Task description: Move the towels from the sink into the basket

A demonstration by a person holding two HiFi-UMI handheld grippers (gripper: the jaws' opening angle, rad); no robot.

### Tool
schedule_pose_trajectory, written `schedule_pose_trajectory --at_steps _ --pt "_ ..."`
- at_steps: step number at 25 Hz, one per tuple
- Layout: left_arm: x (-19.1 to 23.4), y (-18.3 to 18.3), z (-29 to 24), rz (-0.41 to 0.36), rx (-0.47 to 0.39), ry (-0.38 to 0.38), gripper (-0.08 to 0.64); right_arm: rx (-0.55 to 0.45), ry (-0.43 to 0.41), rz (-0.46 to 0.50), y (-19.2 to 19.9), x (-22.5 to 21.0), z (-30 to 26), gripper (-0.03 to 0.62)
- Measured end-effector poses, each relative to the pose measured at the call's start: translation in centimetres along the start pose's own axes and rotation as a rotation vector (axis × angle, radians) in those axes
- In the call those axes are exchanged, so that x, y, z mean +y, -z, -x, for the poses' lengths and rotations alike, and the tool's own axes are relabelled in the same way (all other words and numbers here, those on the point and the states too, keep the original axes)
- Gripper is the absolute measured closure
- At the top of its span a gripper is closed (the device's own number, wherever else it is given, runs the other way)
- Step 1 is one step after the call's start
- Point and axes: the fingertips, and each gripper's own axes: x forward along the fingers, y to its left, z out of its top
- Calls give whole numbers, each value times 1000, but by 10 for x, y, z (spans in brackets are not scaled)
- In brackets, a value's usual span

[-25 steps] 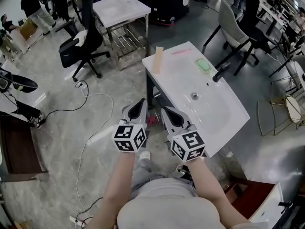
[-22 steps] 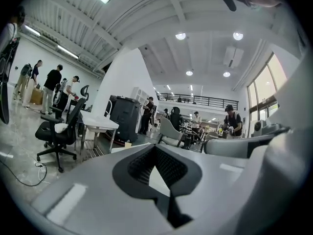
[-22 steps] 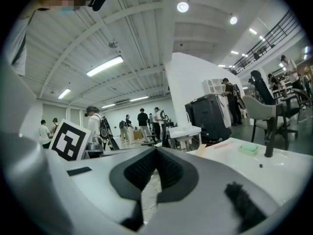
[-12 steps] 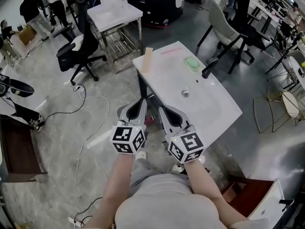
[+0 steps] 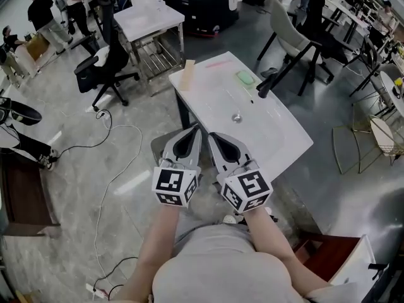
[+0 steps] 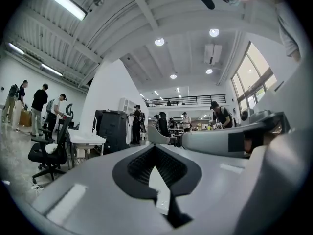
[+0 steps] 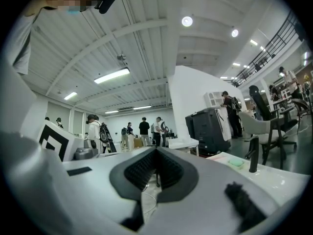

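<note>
The white sink unit (image 5: 278, 137) stands just ahead of me, with a black tap (image 5: 264, 84), a green soap bar (image 5: 245, 76) and a wooden block (image 5: 188, 74) on its top. I see no towel in its basin and no basket in any view. My left gripper (image 5: 194, 129) and right gripper (image 5: 210, 135) are held side by side at the sink's near left edge, both pointing level. In the left gripper view the left gripper (image 6: 155, 147) is shut and holds nothing. The right gripper (image 7: 156, 150) is likewise shut and holds nothing, with the sink top (image 7: 276, 180) to its right.
A white table (image 5: 151, 16) with a wire rack under it stands beyond the sink. A black office chair (image 5: 104, 68) is at the left, grey chairs (image 5: 297, 30) at the right. A white cable (image 5: 117, 163) runs over the floor. People stand at the far left.
Both grippers have moved forward and a little up toward the sink's near edge and drawn closer together. The sink has shifted up and left in the head view.
</note>
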Motion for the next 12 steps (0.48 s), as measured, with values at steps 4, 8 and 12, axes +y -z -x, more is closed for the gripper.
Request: schedule_pose_trajectory --at_steps 4,8,12 --pt "-22 -1 4 -28 -12 -3 558 -5 -12 2 -1 -1 15 575" --pt "-35 -4 8 -60 -25 -18 558 -15 -15 6 -4 -4 25 575" --pt "-46 -5 12 -78 -35 -29 558 -11 -11 14 -3 -6 32 575"
